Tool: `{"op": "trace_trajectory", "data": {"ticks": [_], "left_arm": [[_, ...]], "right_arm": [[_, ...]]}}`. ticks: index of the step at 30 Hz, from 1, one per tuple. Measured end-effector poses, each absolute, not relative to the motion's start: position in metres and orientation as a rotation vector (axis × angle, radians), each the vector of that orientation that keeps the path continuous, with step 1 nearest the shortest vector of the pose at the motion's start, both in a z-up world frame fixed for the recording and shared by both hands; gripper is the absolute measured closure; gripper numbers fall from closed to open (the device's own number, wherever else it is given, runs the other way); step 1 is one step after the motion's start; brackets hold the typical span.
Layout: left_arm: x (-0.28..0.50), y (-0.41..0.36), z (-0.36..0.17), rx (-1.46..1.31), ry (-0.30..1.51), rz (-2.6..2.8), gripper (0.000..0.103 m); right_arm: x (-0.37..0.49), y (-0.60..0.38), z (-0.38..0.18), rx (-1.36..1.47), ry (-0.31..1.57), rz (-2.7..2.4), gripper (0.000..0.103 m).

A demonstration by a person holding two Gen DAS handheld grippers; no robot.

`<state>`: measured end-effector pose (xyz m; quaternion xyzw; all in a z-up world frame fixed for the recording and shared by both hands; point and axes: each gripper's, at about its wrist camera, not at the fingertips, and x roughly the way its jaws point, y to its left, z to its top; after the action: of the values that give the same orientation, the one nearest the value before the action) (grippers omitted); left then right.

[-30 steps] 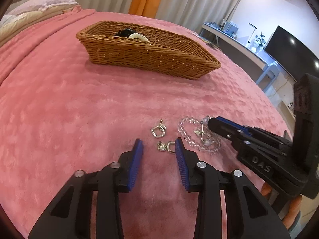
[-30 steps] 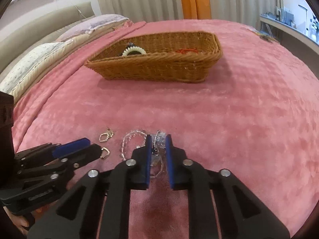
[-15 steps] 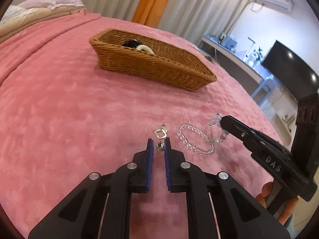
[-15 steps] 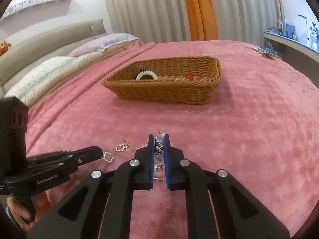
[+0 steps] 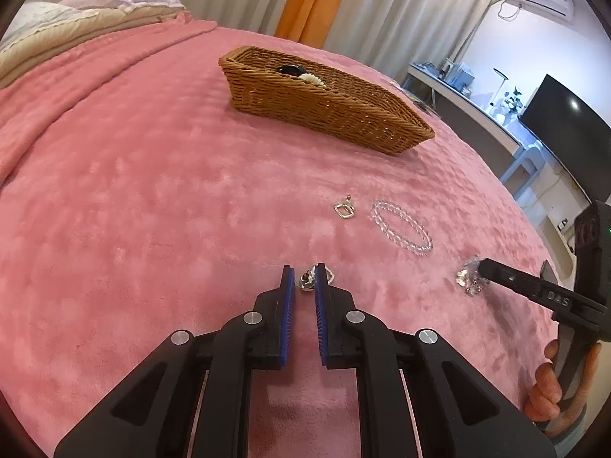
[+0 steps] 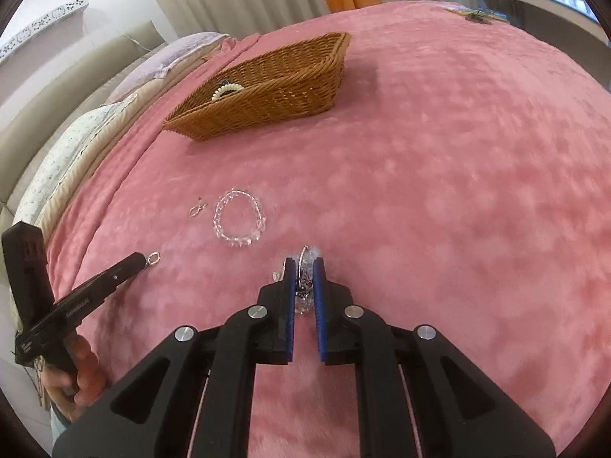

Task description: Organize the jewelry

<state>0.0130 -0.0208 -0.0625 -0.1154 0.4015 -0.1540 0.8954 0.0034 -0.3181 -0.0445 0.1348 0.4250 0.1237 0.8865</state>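
My left gripper [image 5: 304, 274] is shut on a small silver earring [image 5: 308, 279] and holds it above the pink bedspread; it also shows in the right wrist view [image 6: 144, 260] with the earring [image 6: 153, 258] at its tip. My right gripper [image 6: 304, 267] is shut on a sparkly silver jewelry piece [image 6: 304, 286], which also shows in the left wrist view [image 5: 470, 276]. A second silver earring [image 5: 345, 210] and a clear bead bracelet [image 5: 401, 227] lie on the bedspread. The wicker basket [image 5: 324, 108] stands further back and holds a white bead bracelet [image 6: 225, 91] and a dark item.
The pink bedspread [image 5: 152, 191] covers the whole bed. Pillows [image 5: 76, 26] lie at the far left. A desk and a TV [image 5: 565, 133] stand to the right, beyond the bed's edge.
Both grippers closed on their pieces and lifted them up and back from the bedspread. The bracelet and one earring stayed lying where they were.
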Motion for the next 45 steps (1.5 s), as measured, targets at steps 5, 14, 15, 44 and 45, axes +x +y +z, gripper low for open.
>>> {"op": "trace_trajectory", "data": {"ticks": [5, 14, 15, 44, 45], "left_arm": [[0.014, -0.016, -0.065, -0.278, 0.829, -0.350, 0.094], [0.013, -0.012, -0.068, -0.317, 0.829, -0.388, 0.094], [0.013, -0.012, -0.068, -0.318, 0.827, -0.392, 0.094], [0.002, -0.014, -0.014, -0.338, 0.730, -0.567, 0.094], [0.002, -0.014, -0.004, -0.317, 0.713, -0.568, 0.094]], "right_arm": [[-0.010, -0.314, -0.042, 0.214, 0.881, 0.223, 0.078], [-0.004, -0.305, -0.046, 0.170, 0.892, 0.172, 0.048], [-0.002, -0.303, -0.049, 0.167, 0.902, 0.167, 0.048], [-0.023, -0.268, 0.017, 0.006, 0.714, 0.209, 0.096], [-0.022, -0.267, 0.023, -0.007, 0.705, 0.211, 0.096]]}}
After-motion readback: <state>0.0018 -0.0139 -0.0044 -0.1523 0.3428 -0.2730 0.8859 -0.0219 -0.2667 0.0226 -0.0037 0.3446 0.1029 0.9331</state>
